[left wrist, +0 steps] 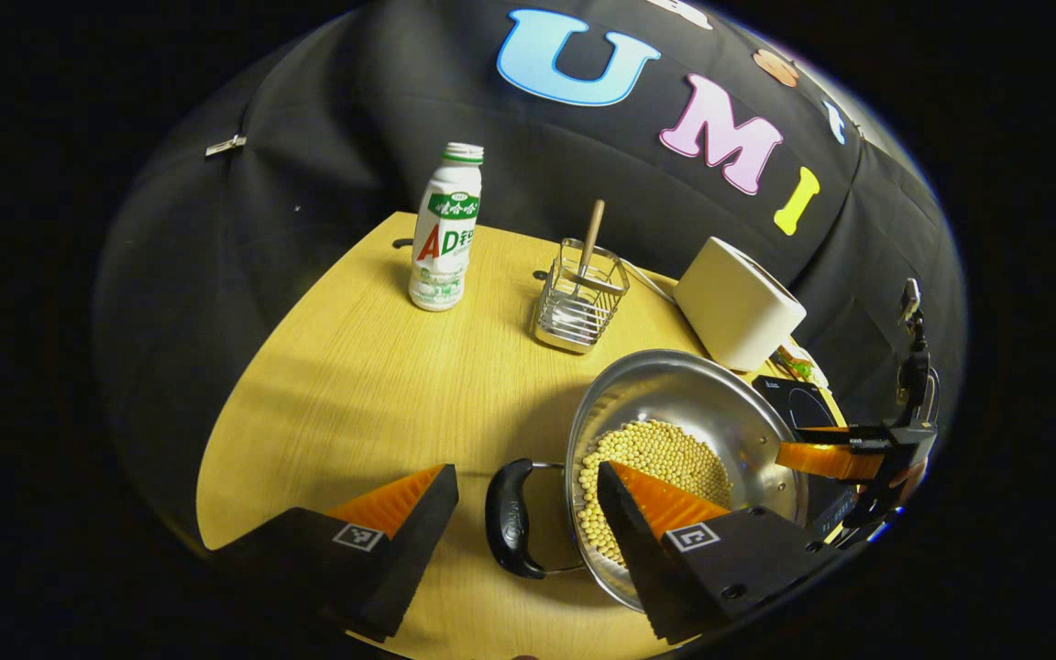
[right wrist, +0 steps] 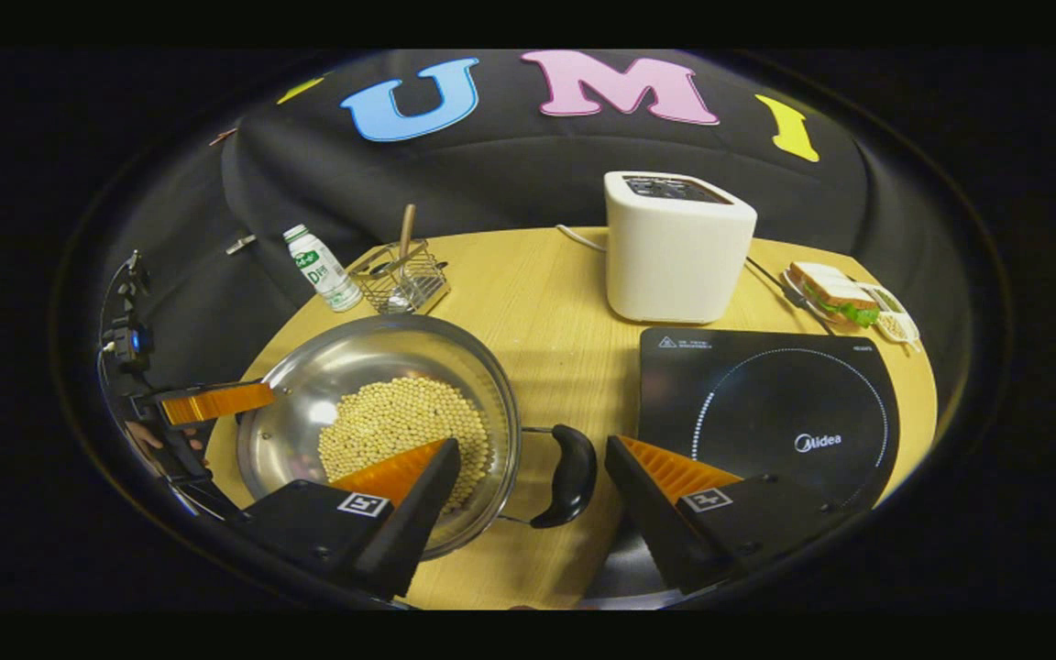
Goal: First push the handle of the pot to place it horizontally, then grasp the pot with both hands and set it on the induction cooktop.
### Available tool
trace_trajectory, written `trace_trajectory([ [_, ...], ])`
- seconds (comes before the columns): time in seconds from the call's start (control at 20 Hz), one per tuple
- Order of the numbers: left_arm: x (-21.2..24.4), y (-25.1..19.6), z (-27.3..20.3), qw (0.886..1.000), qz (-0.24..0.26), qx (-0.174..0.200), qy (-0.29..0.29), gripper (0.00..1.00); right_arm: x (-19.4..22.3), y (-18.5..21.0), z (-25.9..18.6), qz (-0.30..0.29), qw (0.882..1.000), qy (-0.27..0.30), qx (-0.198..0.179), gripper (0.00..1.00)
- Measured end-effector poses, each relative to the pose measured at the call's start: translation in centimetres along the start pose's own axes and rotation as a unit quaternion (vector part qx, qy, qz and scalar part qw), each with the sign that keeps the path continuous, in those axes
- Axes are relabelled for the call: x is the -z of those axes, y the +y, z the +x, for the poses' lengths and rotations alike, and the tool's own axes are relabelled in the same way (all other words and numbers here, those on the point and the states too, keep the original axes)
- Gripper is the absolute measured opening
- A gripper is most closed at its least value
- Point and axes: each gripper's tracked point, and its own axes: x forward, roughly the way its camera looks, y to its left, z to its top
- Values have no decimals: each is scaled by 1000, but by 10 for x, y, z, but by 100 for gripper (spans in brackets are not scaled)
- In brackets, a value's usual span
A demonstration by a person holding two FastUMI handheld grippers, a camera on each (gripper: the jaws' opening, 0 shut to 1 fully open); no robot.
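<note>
The pot (right wrist: 381, 412), full of pale beans, sits on the surface just left of the induction cooktop (right wrist: 766, 412), with the left gripper (left wrist: 528, 518) and right gripper (right wrist: 528, 490) each straddling a black handle, jaws wide open, gripping nothing.

Printed marks in the scene. The induction cooktop (right wrist: 766, 412) carries the white brand word "Midea" near the front of its glass, a dotted white ring marking the heating zone, and at its back left corner a small warning triangle beside a line of print too fine to read. The bottle (left wrist: 444, 234) wears a label with a green band of white characters above large red and green letters. The pot handle (left wrist: 510, 518) bears a small embossed mark, illegible. A black-and-white square code marker (left wrist: 358, 536) sits on each finger of the left gripper (left wrist: 525, 469) and of the right gripper (right wrist: 533, 443).
</note>
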Motion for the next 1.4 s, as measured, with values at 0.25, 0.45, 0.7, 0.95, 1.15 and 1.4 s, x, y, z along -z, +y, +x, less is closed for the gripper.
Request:
trace_trajectory([
  [0.25, 14, -8, 18, 999, -24, 16, 23, 95, 14, 7, 13, 13, 1000, 5, 0, 99],
  [0.45, 20, -10, 27, 999, -9, 11, 38, 93, 15, 3, 17, 16, 1000, -5, 18, 98],
  [0.7, 24, 3, 28, 999, -8, -2, 43, 78, 30, 8, 26, 23, 999, 13, 30, 76],
  [0.95, 27, 9, 32, 999, -11, 1, 50, 64, 32, 2, 29, 44, 997, 11, 58, 67],
  [1.15, 28, 12, 30, 998, -14, -8, 55, 64, 33, 3, 30, 59, 996, 26, 62, 61],
  [1.4, 30, 14, 27, 998, 2, -10, 63, 61, 38, 6, 26, 67, 995, 28, 71, 57],
])
